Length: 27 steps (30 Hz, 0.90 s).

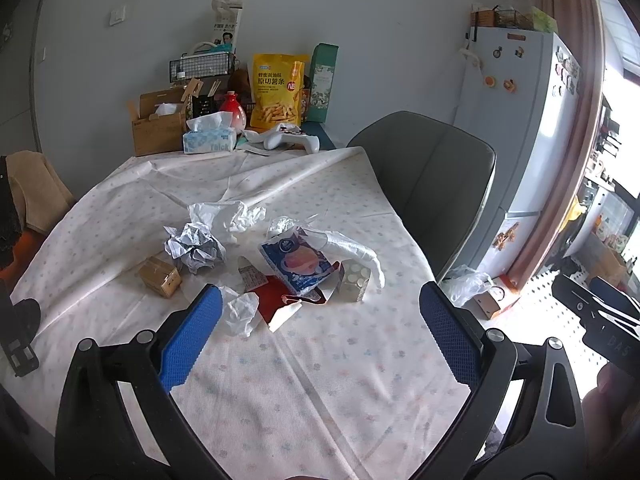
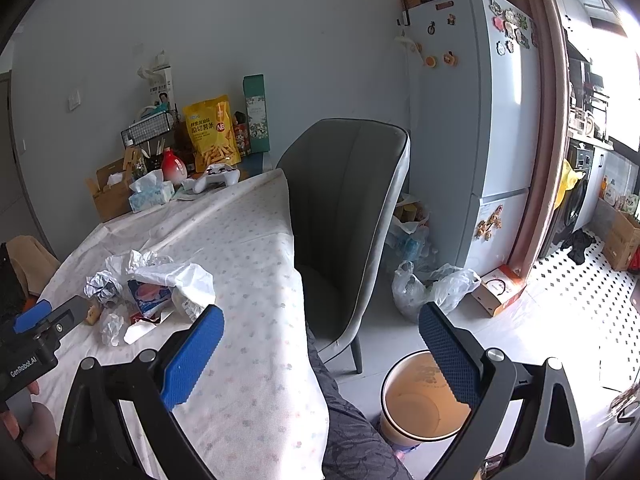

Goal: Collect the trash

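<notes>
Our left gripper (image 1: 320, 316) and right gripper (image 2: 320, 332) — both spread, empty; trash pile (image 1: 280, 256) ahead, bin (image 2: 424, 404) seemingly empty.

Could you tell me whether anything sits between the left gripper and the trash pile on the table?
Nothing visible does: the open left gripper faces the trash pile across bare tablecloth, with a crumpled white wrapper nearest.
</notes>
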Motion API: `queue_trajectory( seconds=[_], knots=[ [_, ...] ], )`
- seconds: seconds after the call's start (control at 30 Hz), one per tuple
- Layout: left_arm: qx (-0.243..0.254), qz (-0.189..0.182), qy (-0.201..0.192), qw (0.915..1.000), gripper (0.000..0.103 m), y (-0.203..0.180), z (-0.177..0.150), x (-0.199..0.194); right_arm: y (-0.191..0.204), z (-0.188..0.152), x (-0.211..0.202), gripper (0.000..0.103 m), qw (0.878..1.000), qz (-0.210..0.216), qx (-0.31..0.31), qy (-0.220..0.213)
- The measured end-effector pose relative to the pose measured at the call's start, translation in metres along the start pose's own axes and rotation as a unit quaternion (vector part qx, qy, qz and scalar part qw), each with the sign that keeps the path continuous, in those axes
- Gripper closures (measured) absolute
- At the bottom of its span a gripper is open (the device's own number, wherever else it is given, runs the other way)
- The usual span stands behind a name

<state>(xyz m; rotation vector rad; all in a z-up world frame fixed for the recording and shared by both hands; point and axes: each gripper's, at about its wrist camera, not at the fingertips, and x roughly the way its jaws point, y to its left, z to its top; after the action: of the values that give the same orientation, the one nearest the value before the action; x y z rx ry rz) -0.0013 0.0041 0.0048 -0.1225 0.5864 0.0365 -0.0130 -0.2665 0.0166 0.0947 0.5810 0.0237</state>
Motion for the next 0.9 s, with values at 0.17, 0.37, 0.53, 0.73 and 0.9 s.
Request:
queue_trajectory(
  seconds=[0.17, 0.37, 0.53, 0.73, 0.9],
  knots=[
    [0.000, -0.001, 0.000, 1.0000, 0.005, -0.003, 0.000, 0.000, 0.000, 0.000, 0.000, 0.007, 1.000, 0.001, 0.000, 0.000],
    [-0.003, -0.001, 0.000, 1.0000, 0.005, -0.004, 0.001, 0.000, 0.001, -0.001, 0.000, 0.007, 1.000, 0.000, -0.001, 0.002],
    [-0.010, -0.002, -0.003, 0.9999, 0.005, 0.005, 0.002, -0.002, 0.004, -0.001, 0.003, 0.007, 1.000, 0.003, -0.005, 0.006],
    [-0.030, 0.007, -0.005, 0.9995, 0.005, 0.029, 0.007, -0.003, 0.016, 0.004, 0.012, 0.007, 1.000, 0.023, -0.021, 0.007],
    [-0.048, 0.018, -0.010, 0.9987, 0.005, 0.053, 0.011, -0.004, 0.033, 0.008, 0.021, 0.008, 0.998, 0.051, -0.042, 0.011]
  ],
)
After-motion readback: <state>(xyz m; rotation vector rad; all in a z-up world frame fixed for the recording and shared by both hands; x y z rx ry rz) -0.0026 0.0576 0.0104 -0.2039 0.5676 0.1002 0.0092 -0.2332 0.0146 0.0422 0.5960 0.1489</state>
